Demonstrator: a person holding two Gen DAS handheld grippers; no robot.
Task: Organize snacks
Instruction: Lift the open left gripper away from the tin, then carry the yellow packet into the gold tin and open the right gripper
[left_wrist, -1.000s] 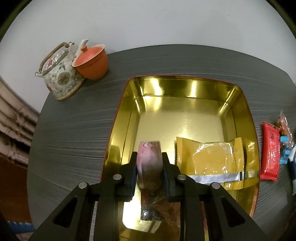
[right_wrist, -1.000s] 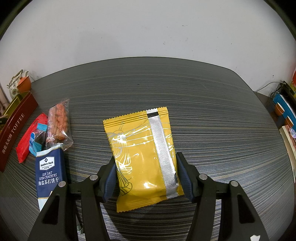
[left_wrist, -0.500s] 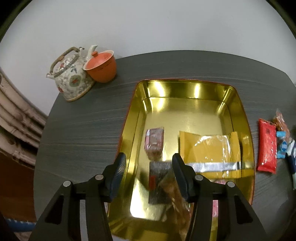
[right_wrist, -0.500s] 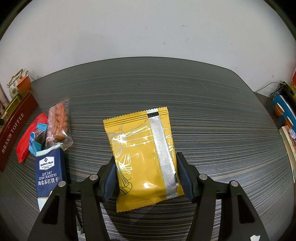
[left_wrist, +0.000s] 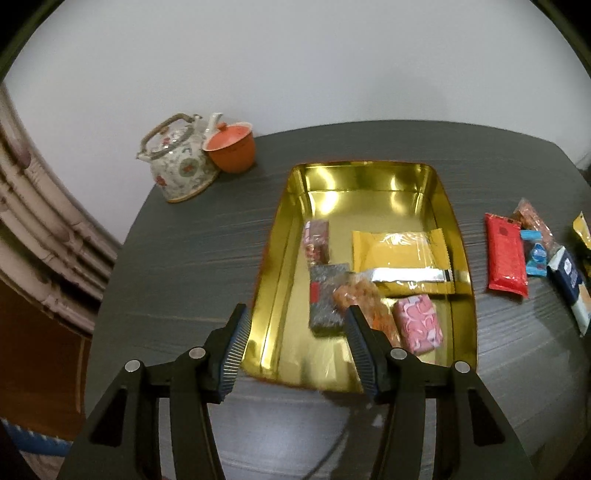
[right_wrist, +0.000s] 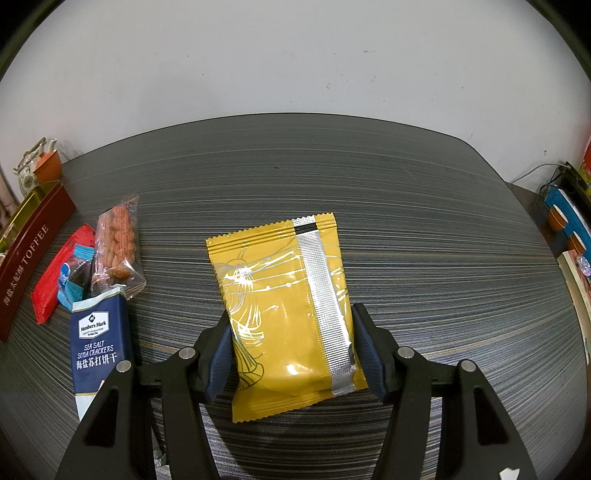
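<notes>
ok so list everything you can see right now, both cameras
tin: 1, gold inside, on table
tin snacks: 5; small pink pack, yellow pack, grey pack, orange pack, pink patterned pack
loose snacks: 4, beside tin; red packet, blue sweet, orange bag, navy crackers
yellow packet: 1, on table
teapot: 1, floral, far corner
lidded cup: 1, orange, beside teapot
table: 1, grey striped
left tongs: black, just opened, empty
right tongs: black, gripping yellow packet
</notes>
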